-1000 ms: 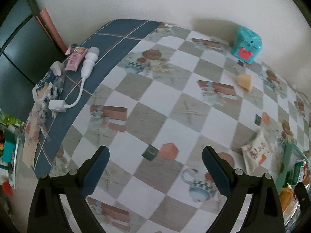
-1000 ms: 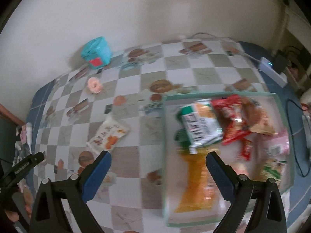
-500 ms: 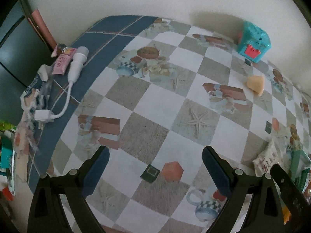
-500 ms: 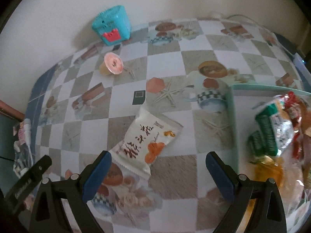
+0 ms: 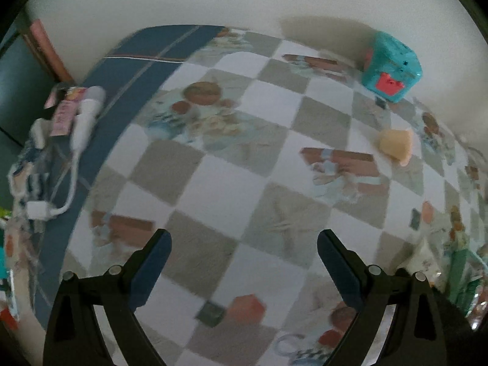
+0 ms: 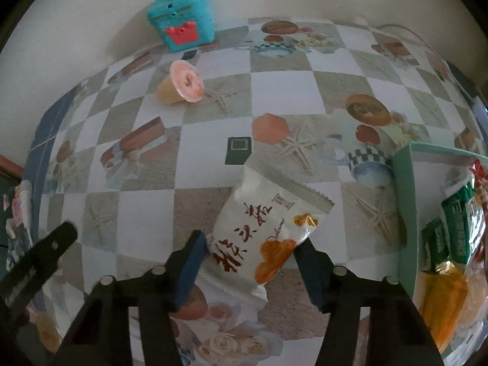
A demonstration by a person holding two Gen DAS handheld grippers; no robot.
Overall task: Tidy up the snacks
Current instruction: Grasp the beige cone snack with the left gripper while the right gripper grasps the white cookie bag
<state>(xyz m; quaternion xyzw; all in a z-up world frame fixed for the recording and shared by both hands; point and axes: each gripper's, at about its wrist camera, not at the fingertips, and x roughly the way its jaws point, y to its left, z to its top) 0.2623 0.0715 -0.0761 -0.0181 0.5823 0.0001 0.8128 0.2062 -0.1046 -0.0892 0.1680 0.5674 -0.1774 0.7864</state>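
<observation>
A white snack packet (image 6: 262, 228) with red characters lies flat on the checked tablecloth. My right gripper (image 6: 253, 251) is low over it, jaws partly closed, one finger at each side of the packet's near end; whether they press it I cannot tell. A jelly cup (image 6: 183, 84) with a pink lid lies on its side farther back; it also shows in the left wrist view (image 5: 395, 145). A green tray (image 6: 404, 207) with several snacks stands at the right. My left gripper (image 5: 244, 270) is open and empty above the table.
A teal toy box (image 6: 183, 16) stands by the wall, also in the left wrist view (image 5: 390, 65). A white charger cable (image 5: 80, 128) and a pink packet (image 5: 65, 111) lie on the blue border at the left edge. The left gripper's finger (image 6: 36, 262) shows at lower left.
My right gripper has moved left from over the tray, come down onto the white packet, and its jaws have narrowed around it. My left gripper has moved forward, still open.
</observation>
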